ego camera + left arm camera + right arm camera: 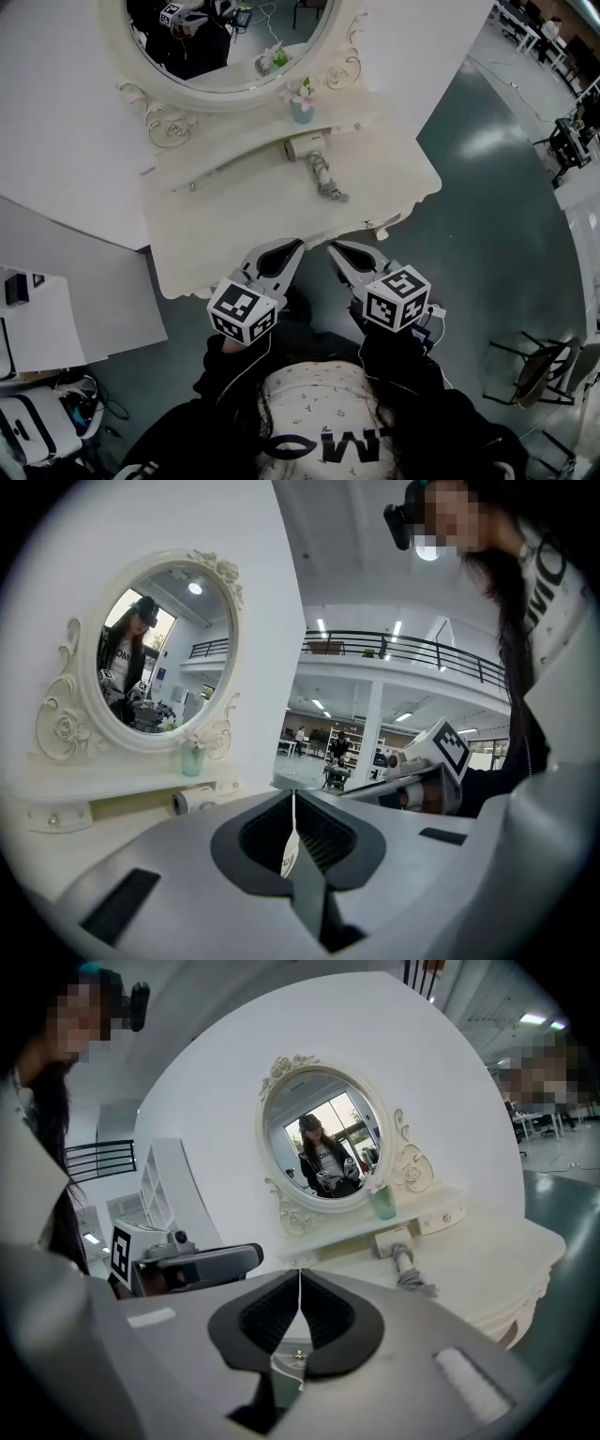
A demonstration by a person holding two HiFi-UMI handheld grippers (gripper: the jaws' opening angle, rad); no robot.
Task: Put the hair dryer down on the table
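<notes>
The white hair dryer (pixel 307 147) lies on the white dressing table (pixel 216 234) just below the mirror, its grey handle and cord (pixel 325 180) pointing toward the front edge. It also shows in the left gripper view as the hair dryer (pixel 192 802) and in the right gripper view as the hair dryer (pixel 397 1245). My left gripper (pixel 294 247) and right gripper (pixel 334 249) hover side by side over the table's front edge, well short of the dryer. Both are shut with nothing between the jaws, as the left gripper (pixel 293 792) and the right gripper (pixel 300 1272) show in their own views.
An oval ornate mirror (pixel 234 42) stands at the back of the table, with a teal vase of flowers (pixel 301 107) in front of it. A second white table (pixel 66 319) is at the left. A chair (pixel 539 367) stands on the floor at the right.
</notes>
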